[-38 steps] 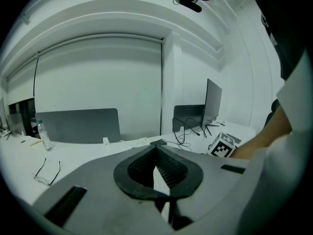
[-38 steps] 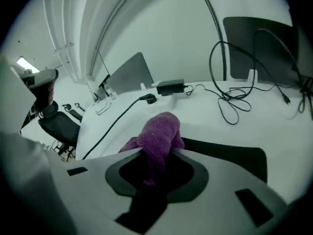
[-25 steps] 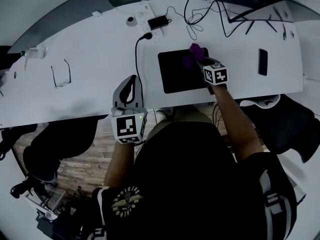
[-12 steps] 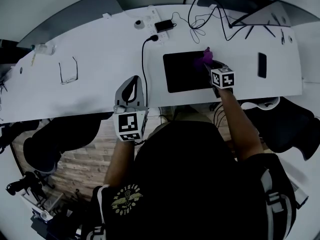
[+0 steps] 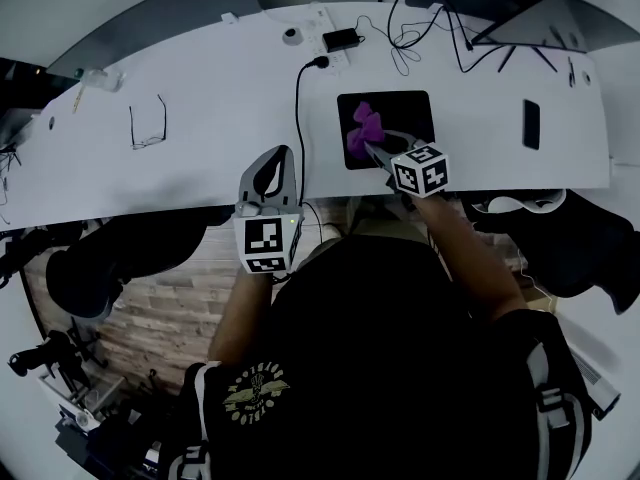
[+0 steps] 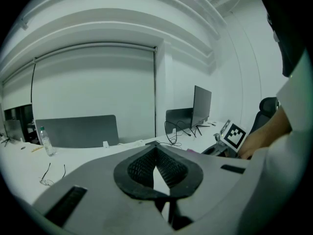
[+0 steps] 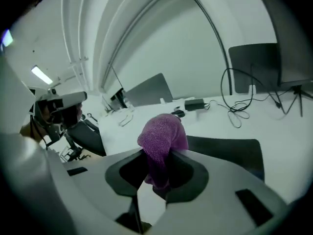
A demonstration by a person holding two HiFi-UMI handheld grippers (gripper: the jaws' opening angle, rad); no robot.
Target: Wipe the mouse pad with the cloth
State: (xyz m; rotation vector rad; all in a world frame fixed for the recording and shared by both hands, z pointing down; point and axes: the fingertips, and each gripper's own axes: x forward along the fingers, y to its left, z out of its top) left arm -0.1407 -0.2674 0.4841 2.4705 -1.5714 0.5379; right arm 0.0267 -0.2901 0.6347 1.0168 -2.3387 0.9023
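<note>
White desk [image 5: 200,98] carries a black rectangular mouse pad [image 5: 405,118]. The right gripper [image 5: 368,146] pinches a purple knitted cloth [image 5: 360,128] over the pad's near-left part, so wiping seems underway, though how much is covered is unclear. The left gripper [image 5: 275,158] hangs closed and empty.

The left claw [image 5: 277,158] sits close in front of the body on a bent forearm, its jaws pressed together with nothing between them. The right arm stretches forward, and the right claw [image 5: 374,148] pinches the cloth [image 5: 360,126].
</note>
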